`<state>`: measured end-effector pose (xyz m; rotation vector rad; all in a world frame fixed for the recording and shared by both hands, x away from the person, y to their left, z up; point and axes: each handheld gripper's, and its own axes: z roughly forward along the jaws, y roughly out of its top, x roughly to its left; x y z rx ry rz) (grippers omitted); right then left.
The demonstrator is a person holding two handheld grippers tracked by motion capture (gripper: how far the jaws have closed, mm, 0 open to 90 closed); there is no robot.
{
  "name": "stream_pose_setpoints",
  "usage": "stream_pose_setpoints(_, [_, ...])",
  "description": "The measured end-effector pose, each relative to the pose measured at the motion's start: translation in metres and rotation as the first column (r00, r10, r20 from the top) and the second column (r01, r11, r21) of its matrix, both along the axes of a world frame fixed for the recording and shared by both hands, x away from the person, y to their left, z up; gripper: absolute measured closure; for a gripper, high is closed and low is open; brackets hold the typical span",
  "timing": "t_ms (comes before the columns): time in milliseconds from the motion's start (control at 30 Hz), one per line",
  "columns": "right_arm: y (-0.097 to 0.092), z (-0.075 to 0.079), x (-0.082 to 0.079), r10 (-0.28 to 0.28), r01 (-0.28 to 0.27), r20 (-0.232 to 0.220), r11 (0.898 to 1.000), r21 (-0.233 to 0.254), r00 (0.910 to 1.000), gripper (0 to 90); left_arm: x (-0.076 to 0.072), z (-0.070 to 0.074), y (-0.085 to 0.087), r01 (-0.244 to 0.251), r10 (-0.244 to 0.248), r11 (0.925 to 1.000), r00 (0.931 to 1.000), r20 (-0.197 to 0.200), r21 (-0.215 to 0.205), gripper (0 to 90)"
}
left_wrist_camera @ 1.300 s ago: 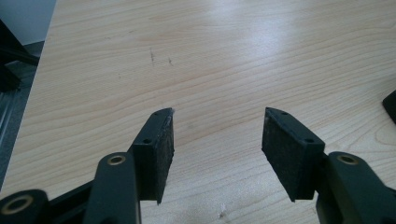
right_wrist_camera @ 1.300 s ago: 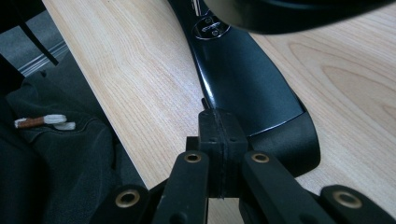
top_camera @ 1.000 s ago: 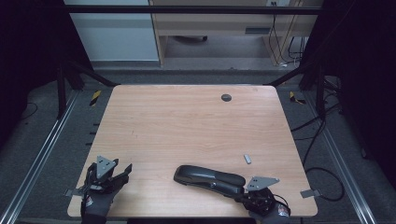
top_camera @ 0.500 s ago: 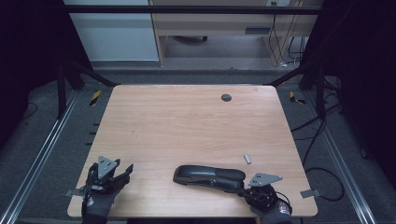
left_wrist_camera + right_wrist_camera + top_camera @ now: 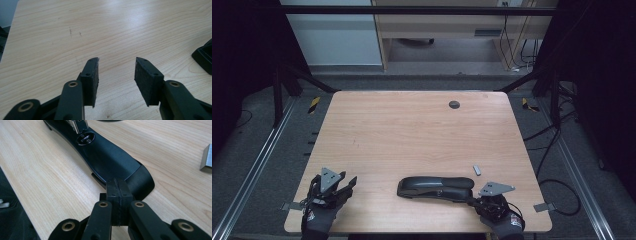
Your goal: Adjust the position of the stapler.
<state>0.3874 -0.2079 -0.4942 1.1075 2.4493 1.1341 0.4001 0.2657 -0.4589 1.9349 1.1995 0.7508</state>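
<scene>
Your right tongs (image 5: 117, 195), pressed together, hid the black stapler's (image 5: 435, 187) near tip; your left tongs (image 5: 117, 72) stood apart, well aside.

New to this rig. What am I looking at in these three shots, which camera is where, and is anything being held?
No robot arm here: a person in dark gloves holds a hand-operated two-jaw gripper in each hand at a wooden table.

The high view is a fixed camera above the person's side, looking forward and down. The left gripper is at the bottom left, the right gripper at the bottom right. The other two pictures come from cameras riding on each gripper, looking along its black jaws.

On the table lie a black stapler, a small grey metal piece just beyond its right end, and a dark round spot near the far edge.

The left gripper is open over bare wood. The right gripper has its pads pressed together right at the stapler's near end; whether it pinches anything I cannot tell.
</scene>
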Motion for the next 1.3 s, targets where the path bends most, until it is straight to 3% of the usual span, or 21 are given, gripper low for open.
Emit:
stream_pose_setpoints(400, [0.001, 0.0, 0.002, -0.011, 0.011, 0.011, 1.0, 0.005, 0.9999, 90.0, 0.0, -0.001, -0.003, 0.011, -0.011, 0.9999, 0.9999, 0.001, 0.012, 56.7])
stream_pose_setpoints(500, [-0.002, 0.003, 0.001, -0.016, 0.015, 0.034, 1.0, 0.024, 0.9993, 90.0, -0.001, -0.001, -0.004, 0.01, -0.01, 0.9998, 0.9999, 0.006, 0.018, 54.4])
stream_pose_setpoints(633, [-0.005, 0.007, 0.0, -0.029, 0.026, 0.074, 0.999, 0.045, 0.9969, 82.7, -0.001, 0.0, -0.005, 0.011, -0.011, 0.9996, 0.9999, 0.01, 0.026, 51.2])
stream_pose_setpoints(867, [-0.006, 0.011, 0.0, -0.039, 0.033, 0.095, 0.997, 0.07, 0.9947, 73.3, -0.001, 0.006, -0.009, 0.028, -0.029, 0.9994, 0.9993, 0.025, 0.018, 46.3])
stream_pose_setpoints(1067, [-0.009, 0.012, 0.002, -0.102, 0.096, 0.093, 0.993, 0.066, 0.9904, 60.7, 0.0, 0.01, -0.014, 0.053, -0.054, 0.9984, 0.9977, 0.042, 0.019, 43.4])
stream_pose_setpoints(1300, [-0.014, 0.016, 0.005, -0.173, 0.169, 0.102, 0.985, 0.043, 0.9796, 54.9, 0.001, 0.018, -0.027, 0.099, -0.1, 0.9949, 0.9934, 0.057, 0.022, 39.8])
